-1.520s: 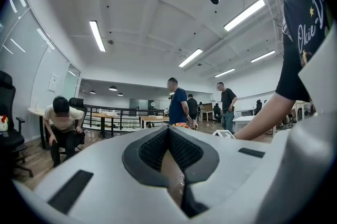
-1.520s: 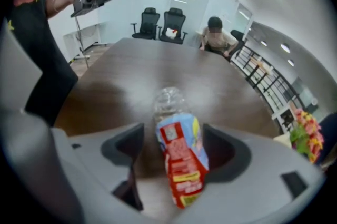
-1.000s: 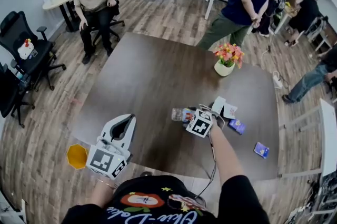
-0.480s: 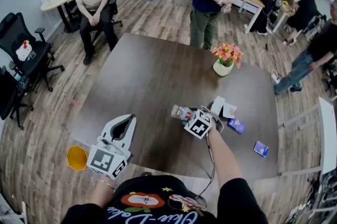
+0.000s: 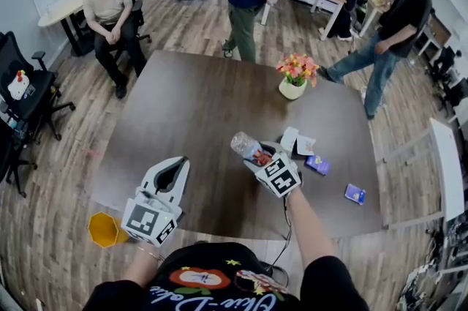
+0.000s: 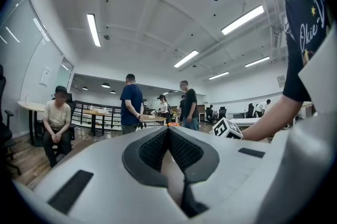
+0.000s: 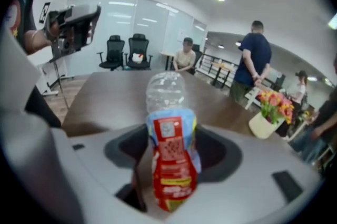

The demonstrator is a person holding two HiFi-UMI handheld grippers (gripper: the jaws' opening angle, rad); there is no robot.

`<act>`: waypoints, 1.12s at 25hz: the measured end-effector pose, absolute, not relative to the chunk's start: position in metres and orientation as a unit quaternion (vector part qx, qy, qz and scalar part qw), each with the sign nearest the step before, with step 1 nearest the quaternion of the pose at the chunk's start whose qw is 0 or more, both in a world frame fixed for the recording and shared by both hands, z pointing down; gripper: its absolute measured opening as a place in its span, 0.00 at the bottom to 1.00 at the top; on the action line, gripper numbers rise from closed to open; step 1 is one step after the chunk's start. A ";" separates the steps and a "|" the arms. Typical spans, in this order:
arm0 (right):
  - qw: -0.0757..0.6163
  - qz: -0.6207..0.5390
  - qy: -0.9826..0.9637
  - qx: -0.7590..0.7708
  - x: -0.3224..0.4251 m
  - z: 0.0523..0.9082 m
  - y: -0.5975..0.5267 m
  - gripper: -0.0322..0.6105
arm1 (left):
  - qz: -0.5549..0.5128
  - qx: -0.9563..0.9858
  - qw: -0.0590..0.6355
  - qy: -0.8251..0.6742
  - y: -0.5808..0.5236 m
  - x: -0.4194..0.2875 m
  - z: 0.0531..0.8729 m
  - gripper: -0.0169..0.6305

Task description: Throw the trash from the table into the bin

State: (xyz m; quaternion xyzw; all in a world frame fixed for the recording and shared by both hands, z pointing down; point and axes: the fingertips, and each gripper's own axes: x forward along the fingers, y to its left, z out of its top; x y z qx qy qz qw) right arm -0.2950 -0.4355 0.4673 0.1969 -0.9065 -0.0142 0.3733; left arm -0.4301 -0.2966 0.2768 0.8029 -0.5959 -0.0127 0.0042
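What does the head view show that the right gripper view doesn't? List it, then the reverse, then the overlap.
Head view only: the yellow bin on the floor, two blue packets and white paper scraps on the table. Right gripper view only: the code square on the plastic bottle label. Both: that bottle, the flower pot, the table.

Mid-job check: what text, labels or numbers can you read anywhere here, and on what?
"Okie" on the person's dark shirt; the rest is cut off.
Label on the bottle: a code square and print, too blurred to read.
Two blue packets: print too small to read.
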 end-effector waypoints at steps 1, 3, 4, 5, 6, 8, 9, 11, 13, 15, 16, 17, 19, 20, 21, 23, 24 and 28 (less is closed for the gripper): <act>0.356 -0.009 -0.911 0.208 -0.292 0.461 -0.434 0.49 | -0.014 0.807 0.004 -0.590 -0.298 -0.426 0.276 0.04; 0.320 0.002 -0.919 0.230 -0.285 0.447 -0.430 0.49 | -0.016 0.815 0.002 -0.579 -0.300 -0.418 0.276 0.04; 0.304 0.006 -0.922 0.238 -0.283 0.441 -0.427 0.49 | -0.016 0.819 0.001 -0.574 -0.301 -0.414 0.275 0.04; 0.293 0.008 -0.925 0.244 -0.281 0.435 -0.423 0.49 | -0.016 0.822 0.001 -0.570 -0.301 -0.411 0.274 0.04; 0.283 0.008 -0.926 0.251 -0.278 0.429 -0.419 0.49 | -0.016 0.825 0.001 -0.565 -0.302 -0.407 0.274 0.04; 0.258 0.004 -0.928 0.270 -0.273 0.413 -0.411 0.49 | -0.016 0.833 0.002 -0.553 -0.303 -0.400 0.274 0.04; 0.245 0.004 -0.929 0.279 -0.271 0.406 -0.407 0.49 | -0.016 0.837 0.002 -0.547 -0.303 -0.395 0.275 0.04; 0.223 0.010 -0.931 0.287 -0.267 0.399 -0.397 0.49 | -0.016 0.843 0.001 -0.537 -0.303 -0.388 0.275 0.04; 0.196 0.013 -0.935 0.296 -0.264 0.388 -0.387 0.49 | -0.016 0.849 -0.001 -0.528 -0.304 -0.381 0.274 0.04; 0.160 0.015 -0.937 0.309 -0.259 0.372 -0.378 0.49 | -0.017 0.857 -0.003 -0.515 -0.306 -0.371 0.272 0.04; 0.141 0.018 -0.938 0.315 -0.256 0.363 -0.373 0.49 | -0.019 0.861 -0.003 -0.508 -0.307 -0.366 0.270 0.04; 0.124 0.019 -0.939 0.320 -0.253 0.354 -0.368 0.49 | -0.022 0.865 -0.003 -0.501 -0.308 -0.361 0.268 0.04; 0.093 0.018 -0.941 0.326 -0.249 0.336 -0.356 0.49 | -0.026 0.872 -0.005 -0.489 -0.308 -0.352 0.265 0.04; 0.077 0.016 -0.942 0.326 -0.249 0.327 -0.349 0.49 | -0.027 0.875 -0.006 -0.483 -0.307 -0.349 0.264 0.04; 0.062 0.013 -0.943 0.325 -0.249 0.319 -0.342 0.49 | -0.027 0.878 -0.006 -0.478 -0.306 -0.345 0.263 0.04; 0.037 0.005 -0.945 0.326 -0.250 0.301 -0.328 0.49 | -0.028 0.885 -0.006 -0.465 -0.303 -0.338 0.260 0.04; 0.028 0.000 -0.945 0.326 -0.251 0.292 -0.322 0.49 | -0.030 0.888 -0.006 -0.459 -0.301 -0.335 0.258 0.04; -0.004 -0.008 -0.942 0.334 -0.249 0.266 -0.303 0.49 | -0.032 0.899 -0.010 -0.437 -0.294 -0.323 0.254 0.04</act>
